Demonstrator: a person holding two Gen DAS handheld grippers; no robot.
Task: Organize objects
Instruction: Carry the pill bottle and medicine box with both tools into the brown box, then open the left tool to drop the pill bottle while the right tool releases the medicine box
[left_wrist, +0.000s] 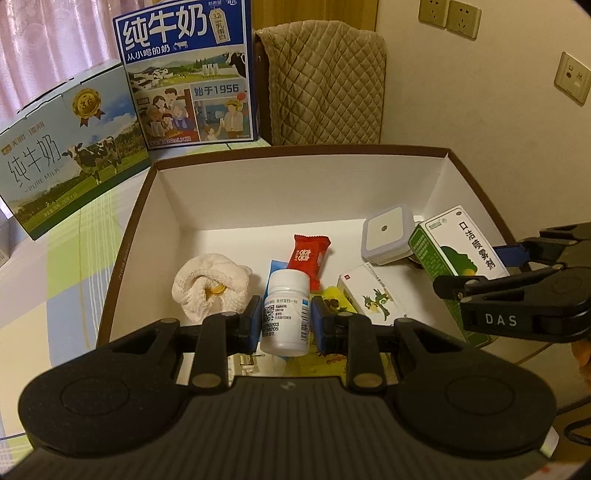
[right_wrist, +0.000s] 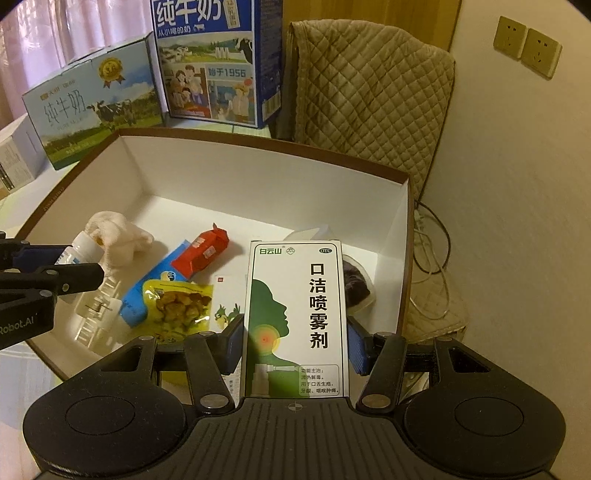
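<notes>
My left gripper (left_wrist: 284, 321) pinches a white pill bottle (left_wrist: 285, 314) by its labelled waist, upright over the near middle of the brown-rimmed box (left_wrist: 122, 254). My right gripper (right_wrist: 295, 339) clamps the long edges of a green-and-white throat spray carton (right_wrist: 295, 317) above the box's right side. I judge the bottle light, stiff and slick, best held mid-body; the carton looks light and crushable, so the squeeze should stay gentle on its edges.
</notes>
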